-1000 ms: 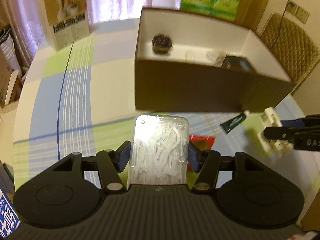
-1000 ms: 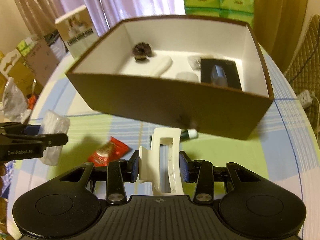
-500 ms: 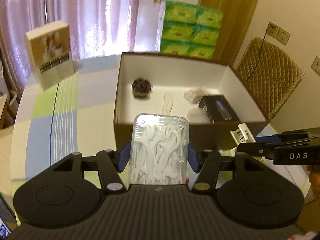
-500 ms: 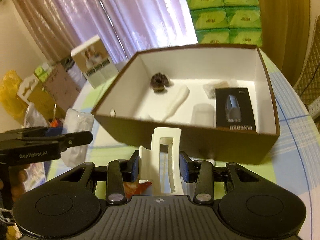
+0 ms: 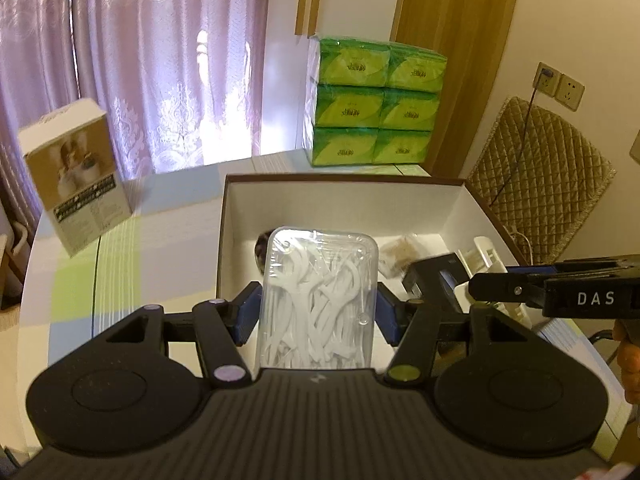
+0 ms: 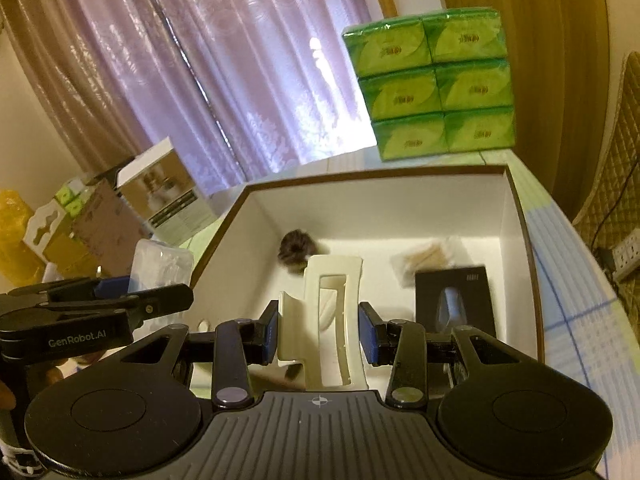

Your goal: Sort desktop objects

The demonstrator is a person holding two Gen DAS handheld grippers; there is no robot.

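Left gripper (image 5: 318, 312): clenched on a clear floss-pick case (image 5: 318, 300), blue pads pressing its two long sides; it fills the centre of the left wrist frame, held over the near wall of the box.
Floss-pick case, seen from the other side: at the left edge of the right wrist frame (image 6: 160, 264), just outside the box's left wall.
Right gripper (image 6: 319, 330): grasping a cream hair claw clip (image 6: 332, 320), upright between the pads, centre of the frame, above the box interior.
Storage box (image 5: 236, 216): brown outside, white inside, open-topped, middle of both frames.
Inside the box: a dark furry scrunchie (image 6: 296, 250) toward the back left; a crumpled clear wrapper with something tan in it (image 6: 428, 258), contents too blurred to name; a black product box (image 6: 454, 300) at right.
Table (image 5: 120, 256): checked cloth of green, blue and white.
Photo-printed carton (image 5: 76, 176): standing at the left of the left wrist frame.
Green tissue packs (image 5: 376, 104): stacked beyond the box, upper centre.
Curtain (image 5: 140, 60): mauve, upper left.
Quilted chair back (image 5: 540, 176): right edge.
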